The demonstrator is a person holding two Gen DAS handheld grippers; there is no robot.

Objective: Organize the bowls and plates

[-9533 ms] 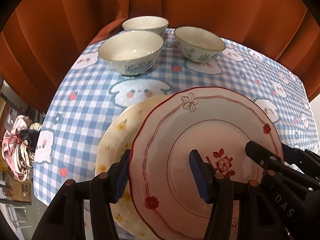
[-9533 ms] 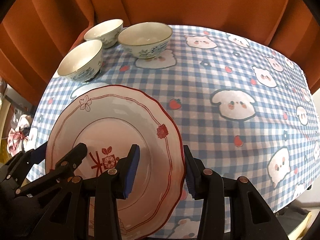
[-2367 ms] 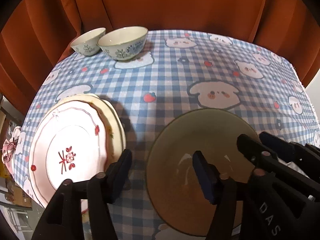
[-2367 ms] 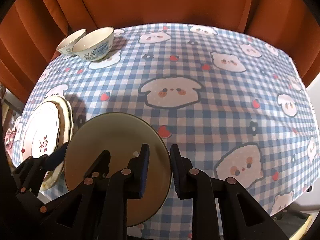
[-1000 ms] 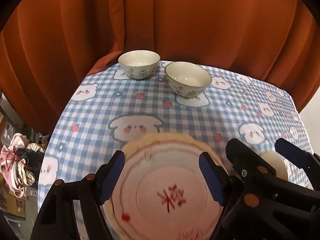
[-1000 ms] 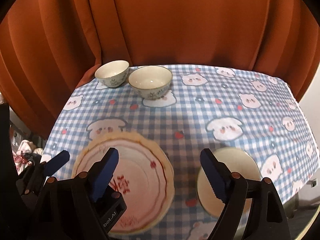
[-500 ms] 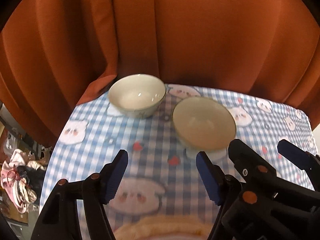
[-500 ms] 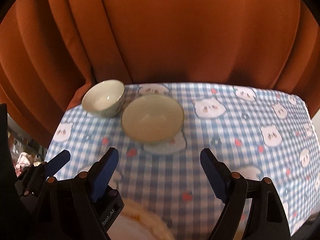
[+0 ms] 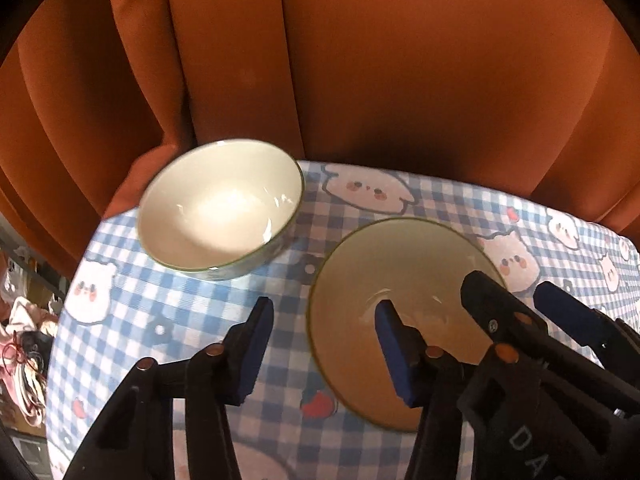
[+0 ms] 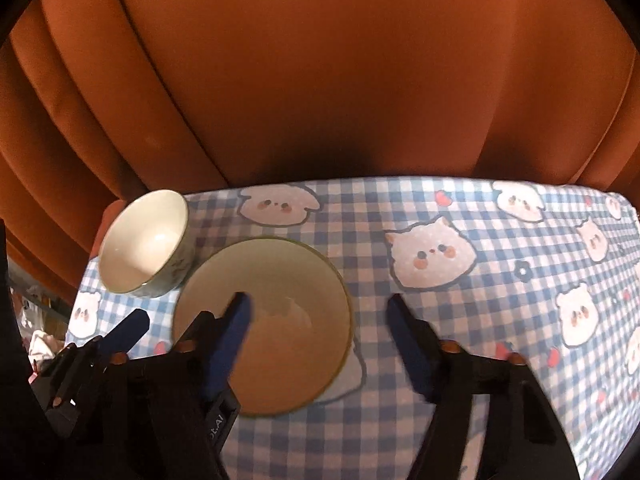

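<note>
Two cream bowls with green rims stand on the blue checked tablecloth (image 9: pixel 180 312) near its far left corner. The nearer bowl (image 9: pixel 400 280) (image 10: pixel 276 276) lies under both grippers. My left gripper (image 9: pixel 324 324) is open, its jaws astride the bowl's left rim. My right gripper (image 10: pixel 318 314) is open, its jaws astride the bowl's right rim. The farther bowl (image 9: pixel 220 208) (image 10: pixel 144 240) stands apart, behind and to the left. Neither gripper holds anything.
An orange curtain (image 9: pixel 360 60) hangs right behind the table's far edge. The table's left edge (image 9: pixel 68 280) drops to a cluttered floor. The cloth with bear prints (image 10: pixel 500 280) stretches to the right.
Both grippers have moved forward and down from above the stacked plates to the nearer of the two far bowls. The plates have dropped out of view.
</note>
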